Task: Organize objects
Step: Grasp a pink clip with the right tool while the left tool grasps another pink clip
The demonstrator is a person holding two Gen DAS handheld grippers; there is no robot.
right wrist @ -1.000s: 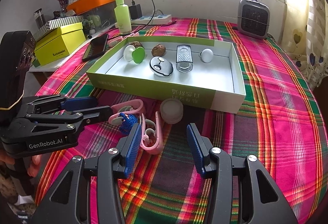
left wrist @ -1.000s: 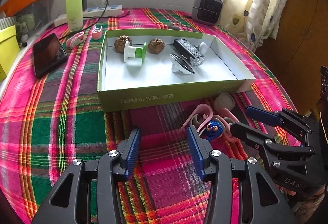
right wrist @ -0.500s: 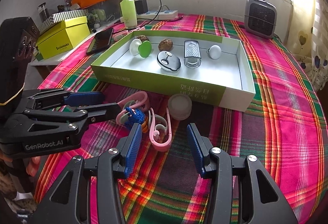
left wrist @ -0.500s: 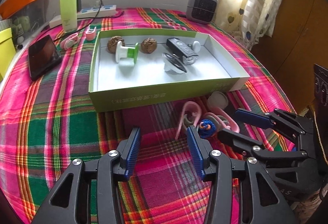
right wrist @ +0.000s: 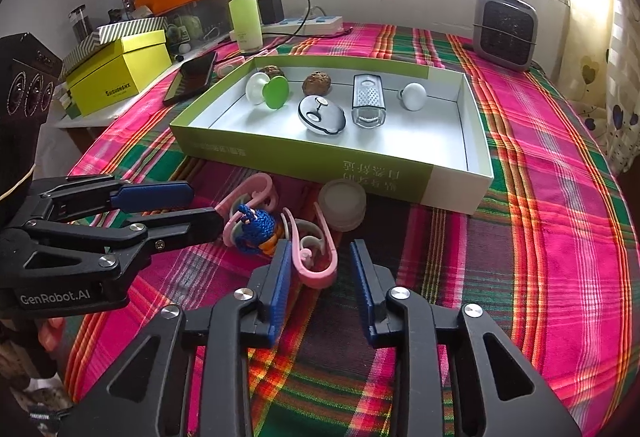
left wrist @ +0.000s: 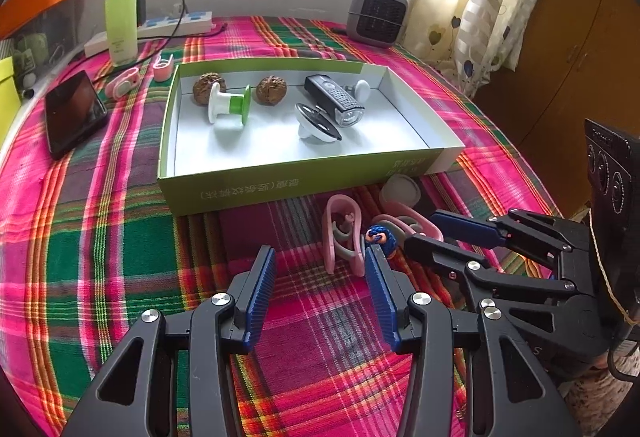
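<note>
Your right gripper has just been closing around the pink clip on the plaid cloth, just in front of the green-walled tray; the left pad looks to touch it, though a firm clamp can't be confirmed. Your left gripper hangs with jaws apart and empty, beside a second pink clip and the blue knitted toy.

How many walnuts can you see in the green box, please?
2. The left walnut lies near the far-left corner of the green box, partly behind the green-and-white spool. The right walnut lies just right of that spool. None seems hidden.
</note>
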